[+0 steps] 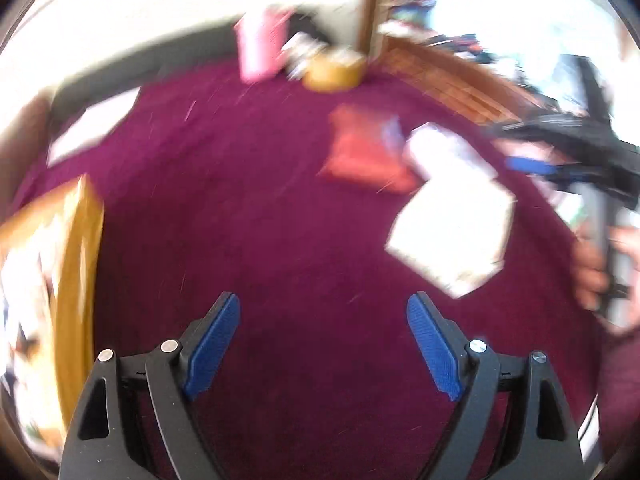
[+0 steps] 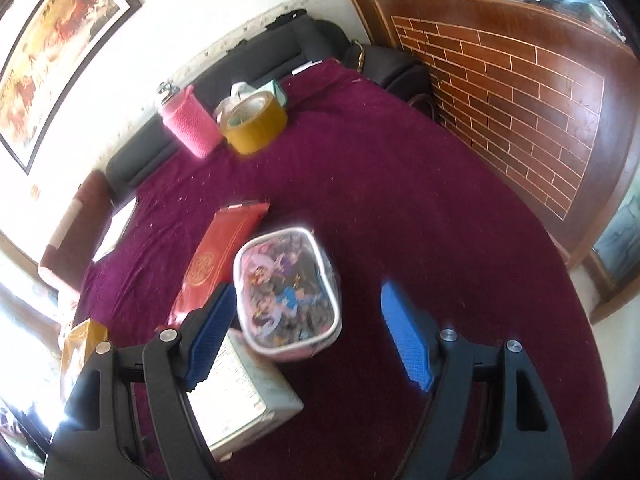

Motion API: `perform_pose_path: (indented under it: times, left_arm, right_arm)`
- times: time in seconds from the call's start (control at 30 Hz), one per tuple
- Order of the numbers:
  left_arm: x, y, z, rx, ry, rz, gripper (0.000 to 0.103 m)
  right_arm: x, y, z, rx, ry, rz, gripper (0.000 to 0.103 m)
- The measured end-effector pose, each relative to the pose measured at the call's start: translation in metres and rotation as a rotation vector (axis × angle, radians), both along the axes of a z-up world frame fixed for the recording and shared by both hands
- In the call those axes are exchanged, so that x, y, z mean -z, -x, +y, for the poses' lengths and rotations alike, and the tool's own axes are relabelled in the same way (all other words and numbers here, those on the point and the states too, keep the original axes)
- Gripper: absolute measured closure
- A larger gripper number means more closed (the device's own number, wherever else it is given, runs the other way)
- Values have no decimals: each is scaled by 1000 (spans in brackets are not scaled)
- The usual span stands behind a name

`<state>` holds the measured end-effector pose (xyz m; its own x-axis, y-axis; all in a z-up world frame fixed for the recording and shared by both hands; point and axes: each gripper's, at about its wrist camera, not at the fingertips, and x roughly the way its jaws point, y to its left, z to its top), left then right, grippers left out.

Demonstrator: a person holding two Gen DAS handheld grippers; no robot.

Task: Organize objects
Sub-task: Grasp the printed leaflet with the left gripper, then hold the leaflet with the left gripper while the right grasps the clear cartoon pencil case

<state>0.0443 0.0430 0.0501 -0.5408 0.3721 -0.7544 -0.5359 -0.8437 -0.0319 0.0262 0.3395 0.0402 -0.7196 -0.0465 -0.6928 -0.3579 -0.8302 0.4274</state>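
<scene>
Hovering over the dark red surface (image 2: 400, 184), both tongs stand wide with nothing between their blue pads. The left tongs (image 1: 323, 346) have only bare cloth below them. Beside the left pad of the right tongs (image 2: 307, 332) a white box (image 2: 248, 396) lies flat, and a cartoon pouch (image 2: 286, 292) rests partly on it. Just behind them a red packet (image 2: 218, 256) lies flat, touching the pouch. Far at the back edge a roll of brown tape (image 2: 256, 122) stands next to a pink bottle (image 2: 188, 122). In the blurred left view a hand (image 1: 596, 268) grips the other tool at the right edge.
</scene>
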Motion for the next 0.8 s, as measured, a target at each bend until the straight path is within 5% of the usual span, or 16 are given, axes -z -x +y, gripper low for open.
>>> perform_pose_path:
  times: [0.27, 0.37, 0.57, 0.63, 0.8]
  left_arm:
    - [-16, 5, 82, 300, 56, 107, 21]
    - [-6, 23, 108, 351, 63, 62, 21]
    - [17, 31, 132, 331, 88, 6, 23]
    - [20, 34, 132, 295, 99, -20, 39]
    - [2, 23, 98, 205, -16, -29, 40]
  right_arm:
    - [22, -7, 22, 62, 63, 37, 29]
    - [24, -10, 36, 99, 107, 45, 29]
    - [29, -7, 40, 93, 143, 33, 29]
    - [29, -5, 40, 84, 138, 28, 29]
    - [30, -4, 36, 80, 111, 11, 29]
